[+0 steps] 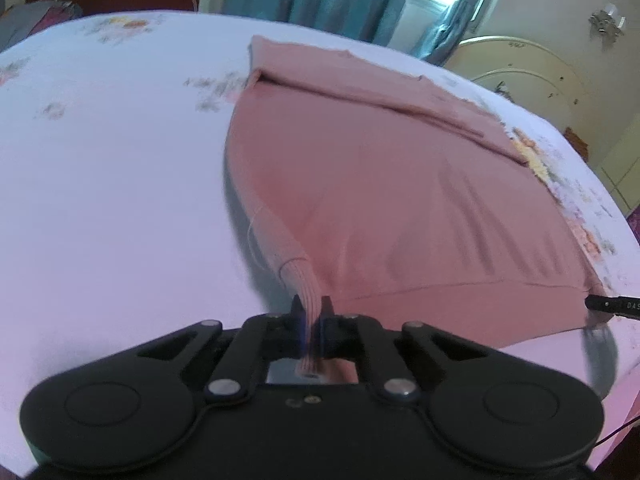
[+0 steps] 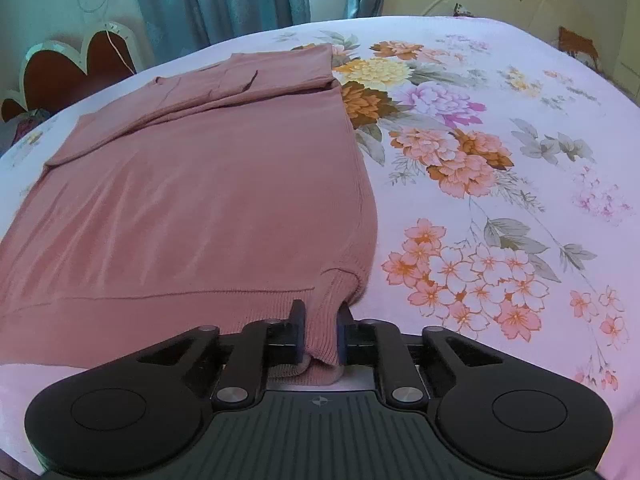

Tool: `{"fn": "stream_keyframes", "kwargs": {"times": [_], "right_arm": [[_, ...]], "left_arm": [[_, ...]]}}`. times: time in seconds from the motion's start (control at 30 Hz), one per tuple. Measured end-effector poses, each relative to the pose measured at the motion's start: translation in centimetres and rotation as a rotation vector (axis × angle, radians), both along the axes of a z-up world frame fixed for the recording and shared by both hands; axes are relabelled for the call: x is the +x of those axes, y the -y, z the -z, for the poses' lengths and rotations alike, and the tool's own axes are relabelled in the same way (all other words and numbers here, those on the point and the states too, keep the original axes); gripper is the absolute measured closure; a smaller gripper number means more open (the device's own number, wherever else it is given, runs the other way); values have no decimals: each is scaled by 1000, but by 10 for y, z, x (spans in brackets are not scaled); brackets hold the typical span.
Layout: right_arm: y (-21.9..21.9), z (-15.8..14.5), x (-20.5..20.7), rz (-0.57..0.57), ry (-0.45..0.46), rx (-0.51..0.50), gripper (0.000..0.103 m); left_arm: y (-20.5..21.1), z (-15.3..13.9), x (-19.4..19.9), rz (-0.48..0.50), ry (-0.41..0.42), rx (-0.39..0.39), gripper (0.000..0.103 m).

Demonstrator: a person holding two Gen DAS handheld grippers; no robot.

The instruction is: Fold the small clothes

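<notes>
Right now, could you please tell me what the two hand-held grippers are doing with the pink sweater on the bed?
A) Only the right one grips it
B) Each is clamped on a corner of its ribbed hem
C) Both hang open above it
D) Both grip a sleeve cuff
B: the left hand-held gripper pinches one ribbed hem corner of the pink sweater, and the right hand-held gripper pinches the other, with knit fabric between the jaws in each wrist view.

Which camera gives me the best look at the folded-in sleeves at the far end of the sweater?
The right wrist view: the sleeves lie sharp and whole across the sweater. The left wrist view shows them blurred and at a slant.
</notes>
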State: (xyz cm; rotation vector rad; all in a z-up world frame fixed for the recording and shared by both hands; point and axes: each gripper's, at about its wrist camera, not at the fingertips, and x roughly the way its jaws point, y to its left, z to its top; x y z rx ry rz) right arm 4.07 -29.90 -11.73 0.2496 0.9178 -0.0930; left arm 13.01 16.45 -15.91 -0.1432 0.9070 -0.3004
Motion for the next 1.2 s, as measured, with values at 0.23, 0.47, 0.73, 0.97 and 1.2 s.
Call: {"fn": "stream_keyframes", "kwargs": {"times": [0.23,0.47,0.73,0.97,1.2], "right_arm": [[7,-28,3,-12,72,24,92],[23,-59,34,4,172,76,92],[51,-86,110,29,244,143,92],[67,-88,197,53,268,189,92],[78,-71,293,96,240,231,92]], "left_arm": [[4,-33,12,16,83,-41,98],[14,-67,47,-10,173,-75,98],[30,-89,113,-43,245,-85,98],[44,-91,185,-84,270,-92,98],[56,-83,263,-151,246,-95,98]]}}
